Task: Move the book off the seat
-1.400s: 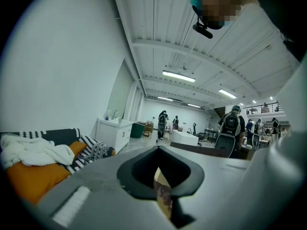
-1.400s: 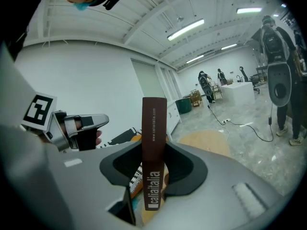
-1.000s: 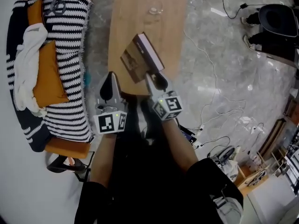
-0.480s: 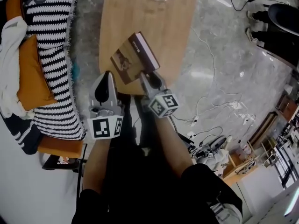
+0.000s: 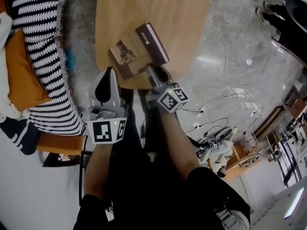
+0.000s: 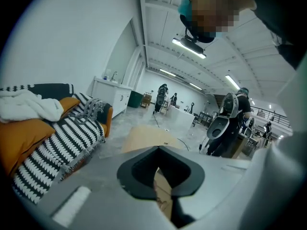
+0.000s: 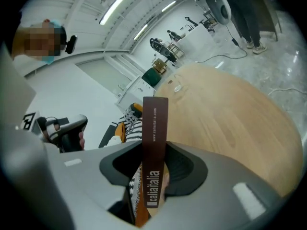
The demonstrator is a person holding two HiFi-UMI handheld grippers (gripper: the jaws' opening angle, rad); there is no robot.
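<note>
Holding book over table, right gripper, left gripper seemingly closed

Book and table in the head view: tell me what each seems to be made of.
The book: probably paper with a card or board cover. Its dark brown spine looks smooth and matt with crisp white print, and the front carries a printed picture.
The table: wood or a wood-look veneer, I cannot tell which. It is pale tan with fine grain lines and a smooth, low sheen.
</note>
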